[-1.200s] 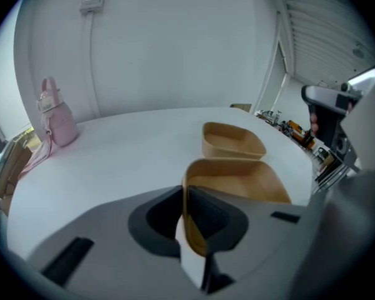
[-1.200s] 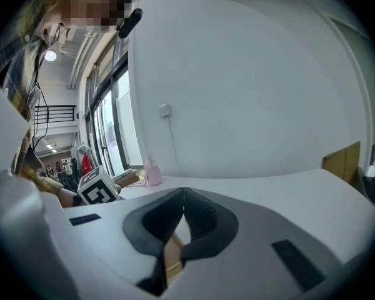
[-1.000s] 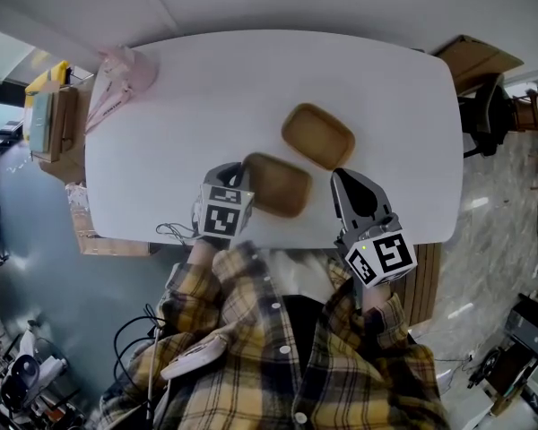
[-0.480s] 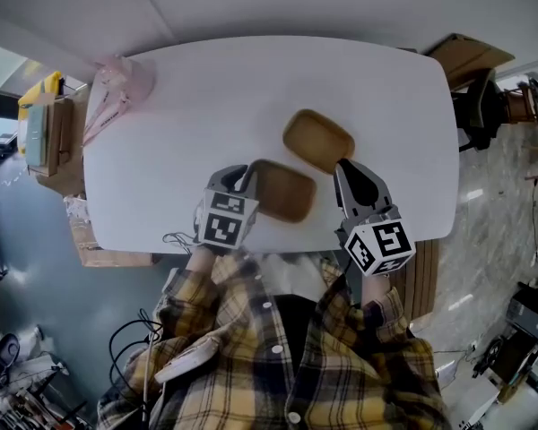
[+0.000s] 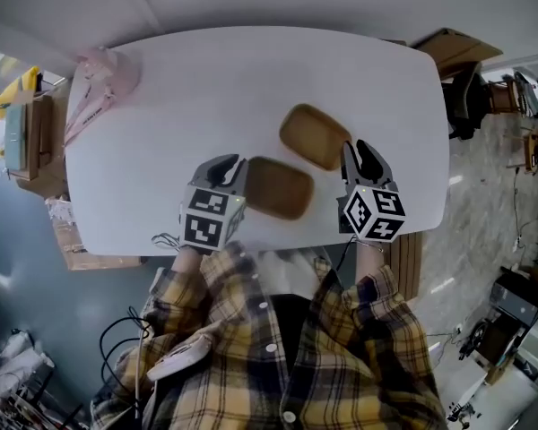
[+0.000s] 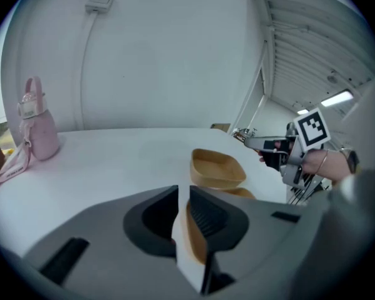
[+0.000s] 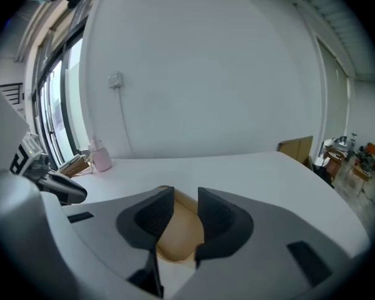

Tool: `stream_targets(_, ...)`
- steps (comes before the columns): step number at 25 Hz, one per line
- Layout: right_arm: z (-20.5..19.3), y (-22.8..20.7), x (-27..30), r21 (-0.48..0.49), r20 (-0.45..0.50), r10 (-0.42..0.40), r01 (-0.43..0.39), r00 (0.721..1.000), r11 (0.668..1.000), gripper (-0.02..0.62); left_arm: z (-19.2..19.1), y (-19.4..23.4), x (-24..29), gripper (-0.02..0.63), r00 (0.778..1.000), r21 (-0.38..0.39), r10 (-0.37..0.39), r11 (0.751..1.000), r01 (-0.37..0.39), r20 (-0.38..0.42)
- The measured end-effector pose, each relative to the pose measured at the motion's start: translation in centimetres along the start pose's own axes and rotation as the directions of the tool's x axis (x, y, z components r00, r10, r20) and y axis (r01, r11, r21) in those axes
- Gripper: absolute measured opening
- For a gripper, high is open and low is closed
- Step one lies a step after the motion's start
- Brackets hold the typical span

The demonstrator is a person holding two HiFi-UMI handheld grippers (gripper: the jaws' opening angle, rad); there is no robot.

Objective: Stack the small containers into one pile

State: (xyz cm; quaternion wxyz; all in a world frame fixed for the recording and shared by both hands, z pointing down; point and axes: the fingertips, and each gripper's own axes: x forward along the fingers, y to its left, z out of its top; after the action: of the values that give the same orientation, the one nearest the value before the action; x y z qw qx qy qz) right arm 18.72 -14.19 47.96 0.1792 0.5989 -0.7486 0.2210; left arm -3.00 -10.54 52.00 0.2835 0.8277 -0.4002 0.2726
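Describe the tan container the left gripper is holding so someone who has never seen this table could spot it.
On the white table, two tan rounded-rectangle containers lie toward the person's side. It is the nearer container, closest to the person's edge. Unlike the farther container, its left rim is pinched in the left gripper.

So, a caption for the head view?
Left gripper grips the near container by its rim; right gripper, just opening, has the edge of the far container between its jaws.

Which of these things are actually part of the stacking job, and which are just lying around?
Part of the job: near wooden container, far wooden container.
Just lying about: pink bottle, cardboard box.
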Motion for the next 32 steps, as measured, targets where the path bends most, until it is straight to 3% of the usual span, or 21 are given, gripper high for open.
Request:
stream_targets(9, -5.3, -4.5, 2.7, 0.237, -0.137, -0.078, 0.109, 0.988, 0.965, 0.140, 0.4, 0.9, 0.0, 0.031, 1.000, -0.008, -0.016, 1.000, 0.016, 0.010)
stream_targets(21, -8.9, -4.8, 4.3, 0.300, -0.249, -0.127, 0.201, 0.960, 0.933, 0.137, -0.8, 1.1, -0.8, 0.031, 1.000, 0.022, -0.013, 1.000, 0.013, 0.001)
stream_targets(27, -9.3, -4.7, 3.8, 0.294, -0.251, -0.175, 0.247, 0.952, 0.923, 0.060, -0.6, 1.8, -1.7, 0.031, 1.000, 0.035, 0.000, 0.999, 0.000, -0.002)
stream_targets(32, -9.1, -4.7, 3.3, 0.367, -0.226, -0.189, 0.264, 0.956, 0.892, 0.028, -0.2, 1.8, -2.0, 0.031, 1.000, 0.052, -0.006, 0.999, 0.006, 0.001)
